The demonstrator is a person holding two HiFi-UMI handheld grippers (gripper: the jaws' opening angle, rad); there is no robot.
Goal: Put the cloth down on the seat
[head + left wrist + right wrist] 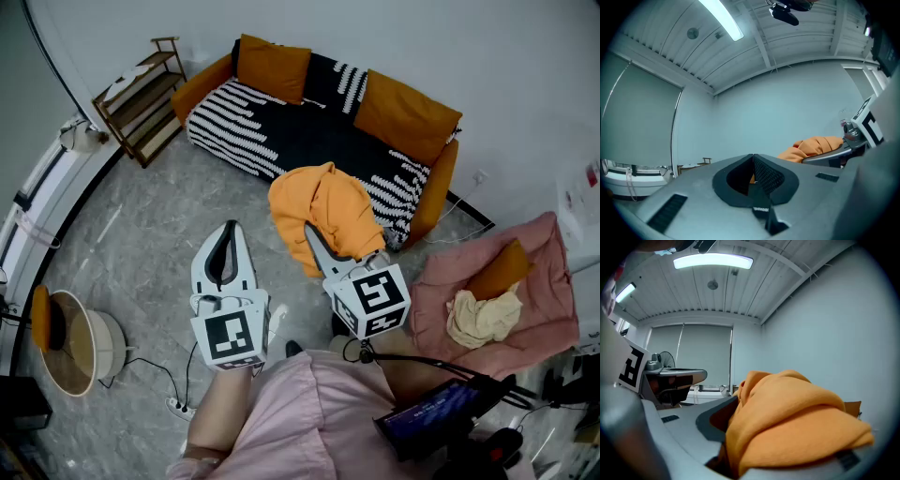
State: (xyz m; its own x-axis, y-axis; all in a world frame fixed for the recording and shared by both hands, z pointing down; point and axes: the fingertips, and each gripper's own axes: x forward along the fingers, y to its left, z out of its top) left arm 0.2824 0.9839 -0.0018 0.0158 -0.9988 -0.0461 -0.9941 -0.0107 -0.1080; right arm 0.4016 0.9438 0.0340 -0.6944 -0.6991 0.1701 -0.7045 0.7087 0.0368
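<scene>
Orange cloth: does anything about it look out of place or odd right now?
Yes. The soft orange cloth hangs bunched over the right gripper, which grips it in the air in front of the striped black-and-white sofa, not on any seat. The left gripper is shut and empty.

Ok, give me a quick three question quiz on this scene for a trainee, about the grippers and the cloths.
1. Short answer: which gripper holds the orange cloth?
2. True or false: the left gripper is open.
3. Multiple choice: what lies on the pink seat? A, a cream cloth. B, a laptop. C, a shoe.

Key: 1, the right gripper. 2, false, its jaws are together with nothing between them. 3, A.
</scene>
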